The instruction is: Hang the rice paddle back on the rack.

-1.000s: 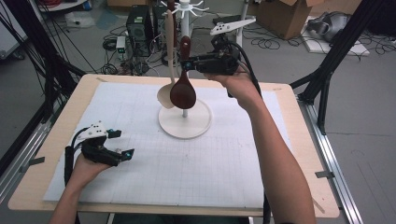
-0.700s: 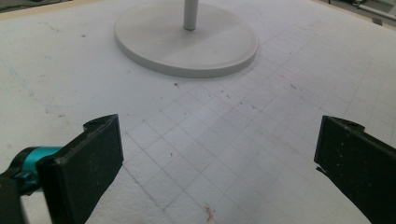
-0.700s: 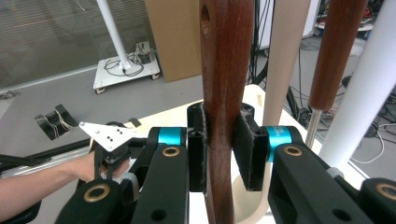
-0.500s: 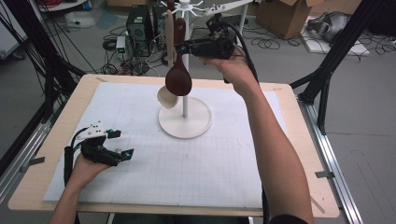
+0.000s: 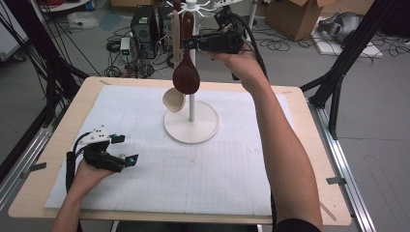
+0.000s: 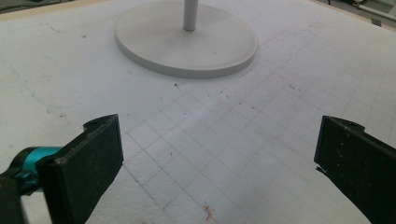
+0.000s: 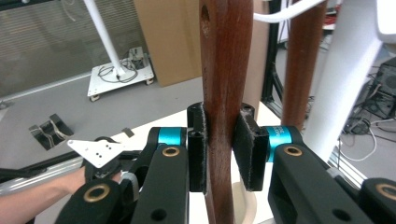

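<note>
My right gripper [image 5: 191, 43] is held high beside the top of the white rack [image 5: 191, 126], shut on the handle of a dark wooden spoon [image 5: 186, 77]. The spoon hangs bowl down, clear of the table. In the right gripper view both pads [image 7: 247, 149] press the dark wooden spoon's handle [image 7: 226, 56], and a small hole shows near the handle's top. A pale wooden spoon [image 5: 173, 100] hangs next to it on the rack, with its handle [image 7: 301, 60] just behind. My left gripper [image 5: 125, 148] rests low at the table's left, open and empty [image 6: 219, 154].
The rack's round base [image 6: 187, 42] stands mid-table on a white gridded sheet [image 5: 241, 164]. Beyond the far edge are a computer tower [image 5: 145, 24], cables and cardboard boxes [image 5: 290, 14]. Black frame posts [image 5: 348, 53] flank the table.
My right gripper has lifted the dark spoon upward along the rack's pole; its bowl now hangs higher above the base. The left gripper has stayed put.
</note>
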The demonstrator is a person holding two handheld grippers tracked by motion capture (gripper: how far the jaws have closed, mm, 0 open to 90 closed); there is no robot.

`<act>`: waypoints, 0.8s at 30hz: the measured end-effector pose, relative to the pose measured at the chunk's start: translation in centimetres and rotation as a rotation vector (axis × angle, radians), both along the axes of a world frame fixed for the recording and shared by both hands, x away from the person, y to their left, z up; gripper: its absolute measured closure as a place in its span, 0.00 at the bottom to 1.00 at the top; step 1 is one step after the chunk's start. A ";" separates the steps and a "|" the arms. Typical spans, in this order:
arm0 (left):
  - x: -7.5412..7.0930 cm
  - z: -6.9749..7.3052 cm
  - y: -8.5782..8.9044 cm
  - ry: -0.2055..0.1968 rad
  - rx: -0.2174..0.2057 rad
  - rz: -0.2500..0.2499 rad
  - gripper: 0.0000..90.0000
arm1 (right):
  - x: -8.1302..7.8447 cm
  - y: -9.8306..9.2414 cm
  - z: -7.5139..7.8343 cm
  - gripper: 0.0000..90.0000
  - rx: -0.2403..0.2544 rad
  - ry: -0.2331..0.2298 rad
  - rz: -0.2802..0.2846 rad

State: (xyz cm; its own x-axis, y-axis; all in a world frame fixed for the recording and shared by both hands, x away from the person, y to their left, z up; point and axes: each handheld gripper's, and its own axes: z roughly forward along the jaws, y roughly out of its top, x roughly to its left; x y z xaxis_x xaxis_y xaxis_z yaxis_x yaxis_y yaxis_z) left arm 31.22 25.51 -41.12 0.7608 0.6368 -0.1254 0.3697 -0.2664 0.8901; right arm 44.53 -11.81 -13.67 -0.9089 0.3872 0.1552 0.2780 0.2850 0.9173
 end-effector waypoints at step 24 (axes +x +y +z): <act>0.0 0.0 0.1 -0.002 -0.005 0.008 0.02 | 1.0 0.0 -0.8 0.84 0.015 -0.008 -0.039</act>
State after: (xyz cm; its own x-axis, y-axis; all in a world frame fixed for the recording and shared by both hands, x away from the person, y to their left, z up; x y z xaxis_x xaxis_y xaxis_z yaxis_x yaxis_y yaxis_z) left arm 31.20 25.59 -41.07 0.7558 0.6423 -0.1273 0.3702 -0.2587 0.8922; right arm 45.49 -11.82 -14.45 -0.8942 0.4203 0.1543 0.2817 0.2602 0.9235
